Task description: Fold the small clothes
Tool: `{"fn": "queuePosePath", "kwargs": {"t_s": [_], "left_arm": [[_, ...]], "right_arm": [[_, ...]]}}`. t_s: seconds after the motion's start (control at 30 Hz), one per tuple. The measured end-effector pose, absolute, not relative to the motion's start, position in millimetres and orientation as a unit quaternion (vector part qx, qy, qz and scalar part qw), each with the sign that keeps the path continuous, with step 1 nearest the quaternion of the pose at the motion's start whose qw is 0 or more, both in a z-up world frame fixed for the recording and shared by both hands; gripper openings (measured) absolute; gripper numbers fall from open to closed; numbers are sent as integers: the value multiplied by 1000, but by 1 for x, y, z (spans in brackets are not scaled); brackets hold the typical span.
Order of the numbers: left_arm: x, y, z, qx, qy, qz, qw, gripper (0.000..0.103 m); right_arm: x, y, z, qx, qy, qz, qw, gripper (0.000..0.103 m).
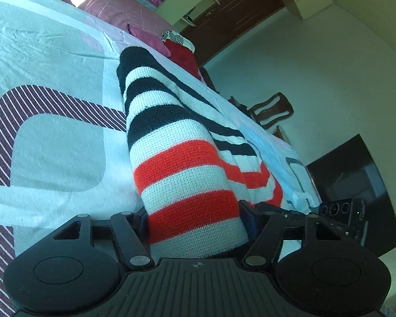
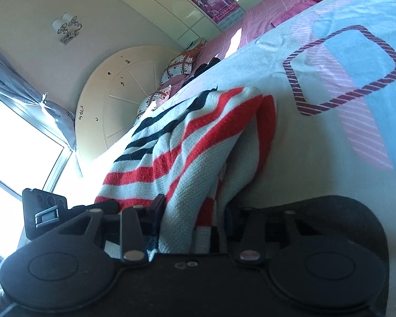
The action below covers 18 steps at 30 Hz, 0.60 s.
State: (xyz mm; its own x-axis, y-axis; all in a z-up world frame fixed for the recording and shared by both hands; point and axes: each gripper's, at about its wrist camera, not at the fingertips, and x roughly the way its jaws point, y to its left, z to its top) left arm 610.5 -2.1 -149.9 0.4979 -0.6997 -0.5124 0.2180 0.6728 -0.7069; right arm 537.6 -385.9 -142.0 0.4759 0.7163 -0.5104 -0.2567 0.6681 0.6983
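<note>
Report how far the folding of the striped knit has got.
Done: nothing looks finished; the striped knit lies bunched on the bedsheet. In hand: the left gripper and right gripper each have a fold of it between their jaws. Left: folding it flat.

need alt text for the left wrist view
The left hand-held gripper has a striped knitted garment, black, white and red, bunched between its jaws, lifting it off a pale patterned bedspread. Behind lie a red garment and a wooden chair.

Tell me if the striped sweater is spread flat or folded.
Folded, at least partly: the striped sweater lies doubled on the bed sheet, one layer over another at its edge.
</note>
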Motion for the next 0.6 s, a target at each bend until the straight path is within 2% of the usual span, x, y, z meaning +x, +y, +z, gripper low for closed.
{"fn": "queuePosePath", "kwargs": {"t_s": [0.17,0.6], "left_arm": [[606,-14,-139,-271,403,-272,831,55],[593,-21,-94,-251,378,-283,845,54]], "right_arm": [[521,-385,-125,262,390,297,831,34],[489,-368,-88,252,365,283,851,33]]}}
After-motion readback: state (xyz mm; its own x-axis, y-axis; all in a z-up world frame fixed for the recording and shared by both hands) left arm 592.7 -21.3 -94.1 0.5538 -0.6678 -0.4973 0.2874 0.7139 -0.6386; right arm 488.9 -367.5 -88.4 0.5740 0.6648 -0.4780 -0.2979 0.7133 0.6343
